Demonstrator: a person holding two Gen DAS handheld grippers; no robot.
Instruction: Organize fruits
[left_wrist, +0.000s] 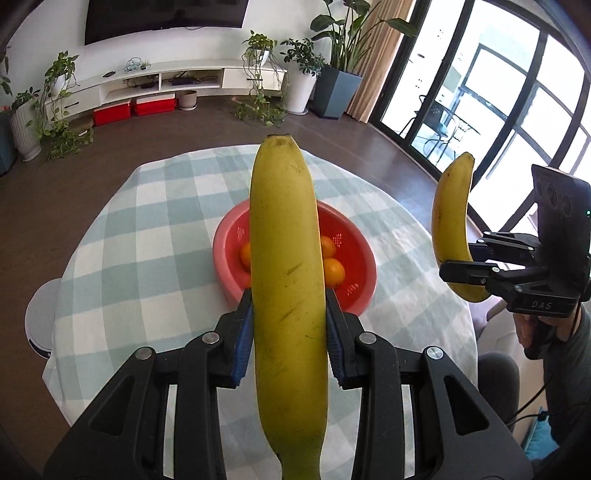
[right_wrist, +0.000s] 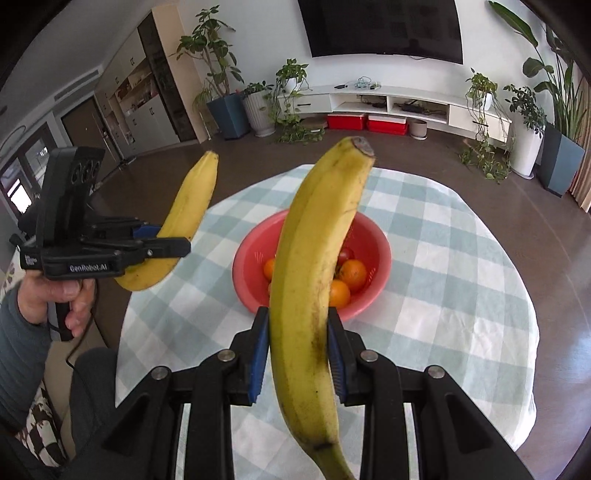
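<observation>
Two bananas are being held upright in closed jaws above the table.

One banana (left_wrist: 288, 295) is being clamped mid-length by the left gripper (left_wrist: 290, 332), the other banana (right_wrist: 314, 280) by the right gripper (right_wrist: 297, 350); both are being kept clear of the pink bowl (left_wrist: 229, 273) of oranges (right_wrist: 352, 275), presumably for lowering in.

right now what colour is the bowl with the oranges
Pinkish red bowl, clearest in the right wrist view.

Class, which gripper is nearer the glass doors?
Right. The right gripper holds a curved banana out toward the glass doors; the left gripper grips a straighter banana above the table, farther away.
</observation>
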